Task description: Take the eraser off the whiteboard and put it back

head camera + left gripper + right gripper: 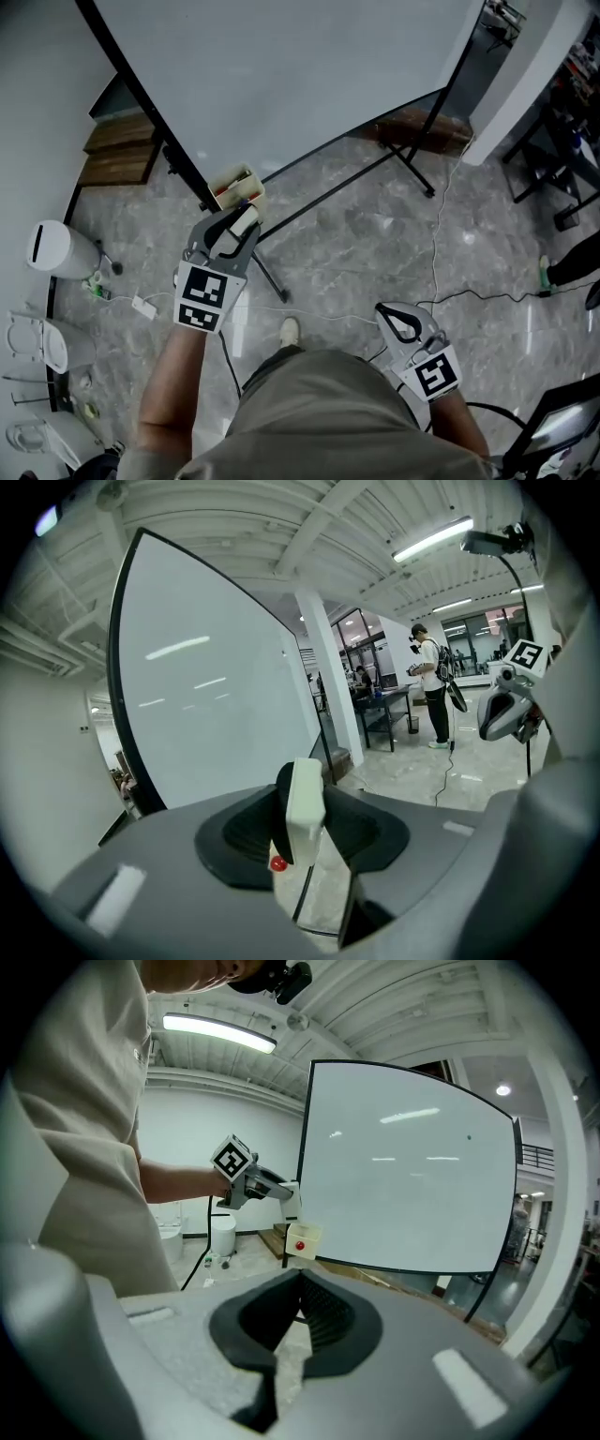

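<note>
Your left hand-held gripper (pixel 232 228) has its jaws clamped on the white eraser (pixel 305 794), just off the whiteboard's (pixel 300 75) lower corner and beside the small tray (pixel 236 185) there. Your right hand-held gripper (pixel 398 320), farther from the whiteboard, is fully closed and empty.

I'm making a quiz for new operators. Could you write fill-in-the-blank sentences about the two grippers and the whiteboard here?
1. The left gripper grips a white rectangular ___.
2. The right gripper is shut and holds ___.
3. The small cream box on the large whiteboard's black frame holds an item coloured ___.
Missing words: eraser; nothing; red.
</note>
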Demonstrator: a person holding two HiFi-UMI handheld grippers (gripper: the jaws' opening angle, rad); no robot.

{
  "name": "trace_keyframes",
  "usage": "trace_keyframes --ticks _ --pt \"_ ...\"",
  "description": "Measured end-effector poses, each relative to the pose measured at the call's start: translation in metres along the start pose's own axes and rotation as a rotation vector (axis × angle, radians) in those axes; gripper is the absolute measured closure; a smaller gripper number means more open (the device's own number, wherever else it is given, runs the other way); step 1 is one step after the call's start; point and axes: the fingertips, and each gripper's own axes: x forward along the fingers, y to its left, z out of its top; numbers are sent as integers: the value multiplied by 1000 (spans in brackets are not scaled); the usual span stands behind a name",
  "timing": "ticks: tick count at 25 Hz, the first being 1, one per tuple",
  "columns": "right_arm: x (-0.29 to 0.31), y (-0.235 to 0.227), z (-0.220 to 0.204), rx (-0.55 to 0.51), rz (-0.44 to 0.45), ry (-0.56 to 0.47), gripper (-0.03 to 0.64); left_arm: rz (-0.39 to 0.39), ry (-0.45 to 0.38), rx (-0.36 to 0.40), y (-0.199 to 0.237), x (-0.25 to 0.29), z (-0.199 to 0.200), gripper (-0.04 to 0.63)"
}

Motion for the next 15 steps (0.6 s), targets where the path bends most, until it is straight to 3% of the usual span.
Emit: trace_keyframes --ticks 15 --pt "-66 14 -42 -41 156 -28 615 107 -41 -83 -114 -105 22 434"
